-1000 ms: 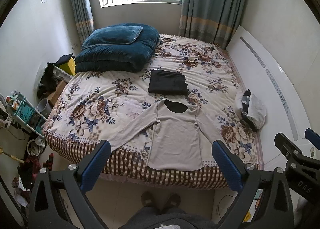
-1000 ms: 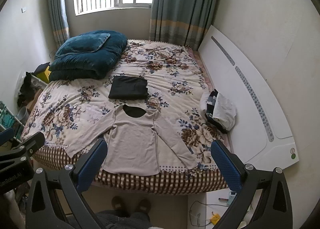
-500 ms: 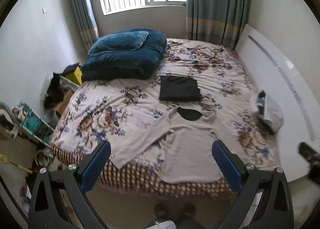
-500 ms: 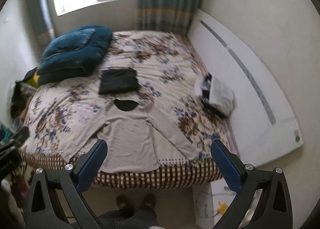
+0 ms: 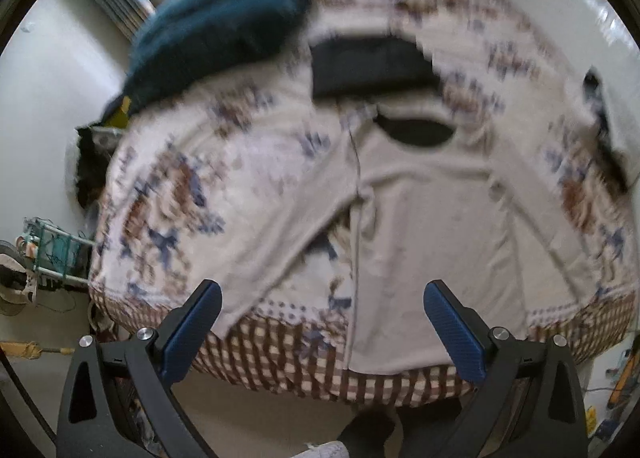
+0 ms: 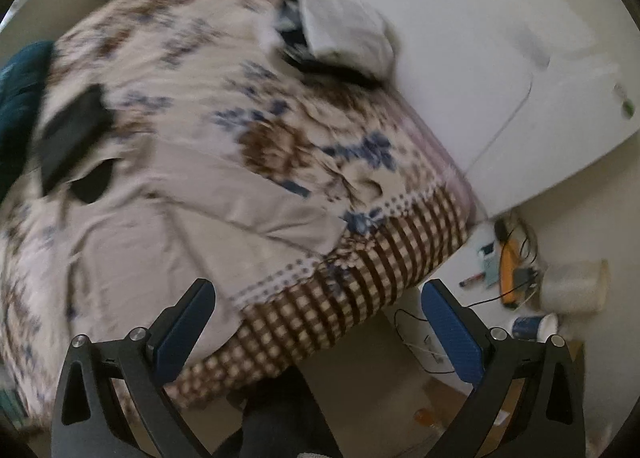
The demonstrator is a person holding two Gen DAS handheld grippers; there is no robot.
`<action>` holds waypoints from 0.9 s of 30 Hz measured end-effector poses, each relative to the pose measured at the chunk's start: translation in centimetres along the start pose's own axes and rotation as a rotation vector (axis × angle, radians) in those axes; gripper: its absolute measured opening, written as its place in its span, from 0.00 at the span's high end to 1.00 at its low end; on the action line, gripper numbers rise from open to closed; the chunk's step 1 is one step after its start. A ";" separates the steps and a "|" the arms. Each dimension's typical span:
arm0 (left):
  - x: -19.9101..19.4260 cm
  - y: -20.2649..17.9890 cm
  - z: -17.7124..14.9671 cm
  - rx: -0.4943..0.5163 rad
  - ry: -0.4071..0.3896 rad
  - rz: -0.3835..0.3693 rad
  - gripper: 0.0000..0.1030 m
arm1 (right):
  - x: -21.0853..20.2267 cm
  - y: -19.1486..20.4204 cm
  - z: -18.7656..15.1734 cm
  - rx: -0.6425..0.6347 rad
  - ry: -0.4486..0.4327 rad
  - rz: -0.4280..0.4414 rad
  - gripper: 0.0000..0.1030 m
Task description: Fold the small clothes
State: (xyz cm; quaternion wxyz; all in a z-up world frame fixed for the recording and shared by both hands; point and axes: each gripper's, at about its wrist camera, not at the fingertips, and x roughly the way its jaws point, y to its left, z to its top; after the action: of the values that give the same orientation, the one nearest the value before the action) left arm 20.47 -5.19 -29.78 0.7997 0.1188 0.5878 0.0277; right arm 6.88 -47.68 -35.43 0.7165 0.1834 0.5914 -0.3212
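A beige long-sleeved top lies flat, sleeves spread, at the near edge of the floral bed. Its hem hangs over the checked bed edge. My left gripper is open and empty, above the hem and the left sleeve end. In the right wrist view the top fills the left side, with its right sleeve end near the bed corner. My right gripper is open and empty, above the checked bed edge just below that sleeve. A folded black garment lies beyond the collar. Both views are blurred.
A teal duvet and pillow lie at the bed's far left. A white and dark pile of clothes sits at the right edge, by the white headboard. Cables, a cup and small items lie on the floor to the right.
Both grippers have dropped much closer to the bed's near edge. The left one now faces the top's hem, the right one has swung right toward the right sleeve and bed corner.
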 end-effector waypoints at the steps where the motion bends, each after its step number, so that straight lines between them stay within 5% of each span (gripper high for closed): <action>1: 1.8 -0.6 0.2 0.010 0.024 0.011 0.00 | 2.6 -0.4 0.7 0.023 0.022 0.006 0.00; 9: 14.7 -4.2 0.5 0.020 0.170 0.048 0.00 | 25.2 -5.3 2.1 0.390 0.313 0.061 0.08; 12: 18.8 -4.7 0.5 -0.006 0.231 0.055 0.00 | 28.6 -6.9 0.8 0.527 0.353 0.098 0.10; 15: 21.8 -4.9 0.7 -0.028 0.261 0.039 0.00 | 31.3 -6.5 0.4 0.588 0.355 0.144 0.22; 17: 23.1 -4.9 1.0 -0.026 0.261 0.028 0.00 | 31.8 -5.3 0.4 0.574 0.326 0.129 0.36; 19: 24.2 -4.5 1.1 -0.025 0.259 0.017 0.00 | 30.9 -3.5 0.5 0.526 0.263 0.072 0.78; 20: 24.6 -4.3 1.0 -0.021 0.257 0.011 0.00 | 30.1 -2.3 0.7 0.483 0.233 0.037 0.90; 24: 25.2 -2.5 0.0 0.014 0.271 0.040 0.00 | 23.4 6.9 1.9 0.173 0.044 -0.034 0.96; 27: 24.3 0.0 -0.7 -0.005 0.268 0.029 0.00 | 16.5 18.1 0.6 -0.096 -0.029 0.077 0.96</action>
State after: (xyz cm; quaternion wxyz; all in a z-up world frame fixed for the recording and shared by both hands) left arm 27.32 -0.66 -52.68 0.7140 0.1205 0.6874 0.0564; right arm 21.10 -38.96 -53.37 0.7447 0.1668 0.5883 -0.2673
